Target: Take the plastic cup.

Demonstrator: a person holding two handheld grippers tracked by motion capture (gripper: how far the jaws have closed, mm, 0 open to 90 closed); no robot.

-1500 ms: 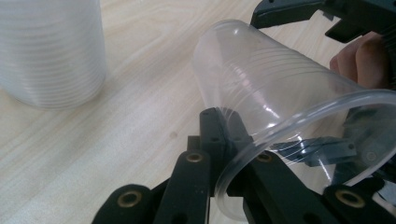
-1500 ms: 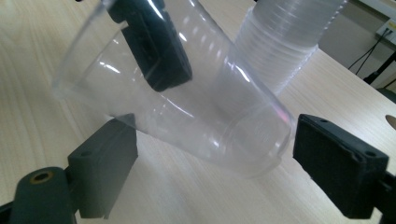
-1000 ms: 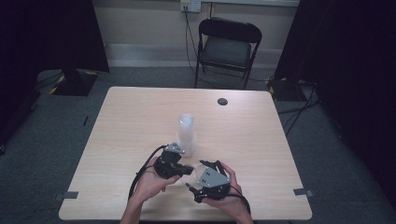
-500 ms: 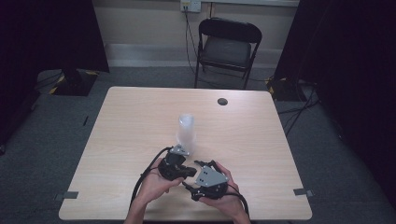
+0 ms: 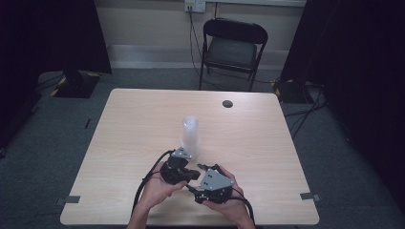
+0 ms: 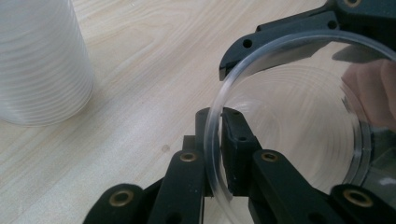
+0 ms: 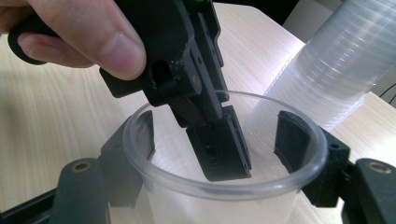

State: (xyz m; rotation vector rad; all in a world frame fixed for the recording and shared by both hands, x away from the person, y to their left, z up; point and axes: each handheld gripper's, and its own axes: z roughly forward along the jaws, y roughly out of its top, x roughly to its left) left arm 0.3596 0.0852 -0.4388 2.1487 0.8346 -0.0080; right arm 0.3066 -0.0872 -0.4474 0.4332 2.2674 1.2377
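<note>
No text, label, brand, number or sign can be read anywhere. The clear plastic cup (image 7: 224, 186) and the stack of cups (image 6: 39, 60) bear only moulded ridges, and the black jaws carry plain brass rivets. The wooden table (image 5: 129, 124) is unmarked.

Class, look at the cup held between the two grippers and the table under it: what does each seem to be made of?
Cup: probably thin clear plastic, glossy; the black fingers show through its wall. Table: pale wood-look top, likely matt laminate; printed-looking grain, no glare.
</note>
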